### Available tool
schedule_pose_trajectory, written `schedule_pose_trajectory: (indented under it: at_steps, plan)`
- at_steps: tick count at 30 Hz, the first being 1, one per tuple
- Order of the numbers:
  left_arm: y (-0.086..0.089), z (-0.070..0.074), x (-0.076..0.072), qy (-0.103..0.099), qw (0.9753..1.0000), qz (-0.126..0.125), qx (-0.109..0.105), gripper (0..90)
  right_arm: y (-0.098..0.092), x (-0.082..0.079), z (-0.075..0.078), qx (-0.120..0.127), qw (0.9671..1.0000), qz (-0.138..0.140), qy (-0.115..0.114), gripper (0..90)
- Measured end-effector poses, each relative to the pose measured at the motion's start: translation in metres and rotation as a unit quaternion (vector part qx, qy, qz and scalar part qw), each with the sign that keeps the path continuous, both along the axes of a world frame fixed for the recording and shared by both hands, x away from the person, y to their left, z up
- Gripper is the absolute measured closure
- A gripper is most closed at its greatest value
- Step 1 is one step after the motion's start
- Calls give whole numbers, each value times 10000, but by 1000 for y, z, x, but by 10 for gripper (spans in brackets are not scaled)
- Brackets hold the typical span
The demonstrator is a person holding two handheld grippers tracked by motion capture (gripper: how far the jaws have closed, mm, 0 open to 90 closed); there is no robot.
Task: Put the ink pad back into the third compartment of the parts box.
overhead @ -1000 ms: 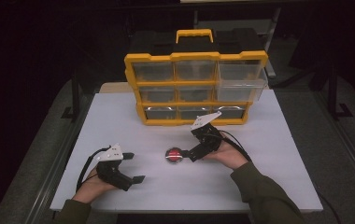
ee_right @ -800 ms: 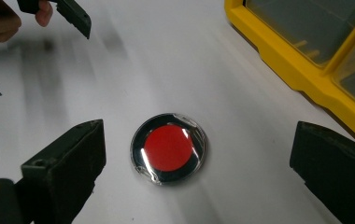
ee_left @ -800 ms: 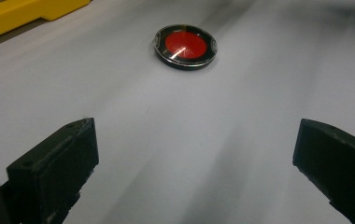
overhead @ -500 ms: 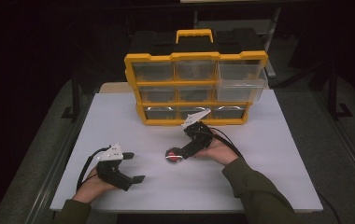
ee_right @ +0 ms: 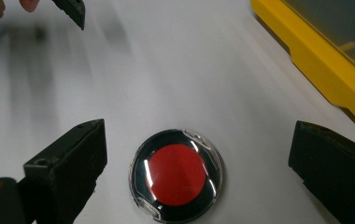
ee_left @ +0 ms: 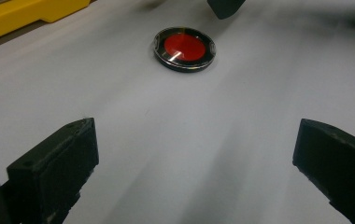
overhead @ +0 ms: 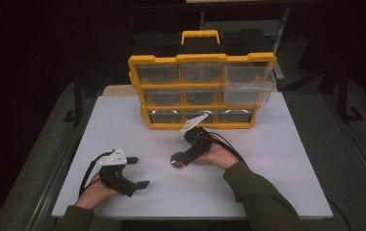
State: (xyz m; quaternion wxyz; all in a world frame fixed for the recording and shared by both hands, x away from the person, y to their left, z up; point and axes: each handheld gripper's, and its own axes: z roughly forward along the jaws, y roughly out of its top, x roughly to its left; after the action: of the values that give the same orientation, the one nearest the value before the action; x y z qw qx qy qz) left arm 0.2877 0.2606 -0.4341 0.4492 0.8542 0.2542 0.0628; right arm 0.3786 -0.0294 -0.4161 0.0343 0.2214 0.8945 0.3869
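Red disc [ee_right: 175,174] flat on white table [overhead: 277,159], between the spread jaws of right gripper [overhead: 179,160], not yet pinched; round, so no long axis. Left gripper [overhead: 133,172] open too, well apart. Yellow organiser [overhead: 201,91] behind, with 1 drawer [overhead: 247,91] probably pulled out.

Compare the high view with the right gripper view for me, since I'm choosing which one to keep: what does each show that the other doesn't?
High view alone: the whole yellow drawer organizer, with one clear drawer pulled out, and the table's edges. Right gripper view alone: the open right hand-held gripper with its jaws either side of the red disc, close up. Both: that disc and the white tabletop.
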Motion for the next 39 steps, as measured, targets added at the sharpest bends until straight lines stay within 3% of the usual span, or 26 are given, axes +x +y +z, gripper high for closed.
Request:
schedule_pose_trajectory:
  at_steps: [4, 22, 39]
  plan:
    - [0, 0, 0, 3, 10000, 11, 0, 0, 5, 1, 0, -63, 9999, 99, -99, 39]
    - [0, 0, 0, 23, 10000, 39, -26, 0, 20, -3, -18, -490, 9983, 267, 162, 66]
    - [1, -1, 0, 25, 10000, 28, -23, 0, 25, -5, -28, -896, 9950, 436, 19, 158]
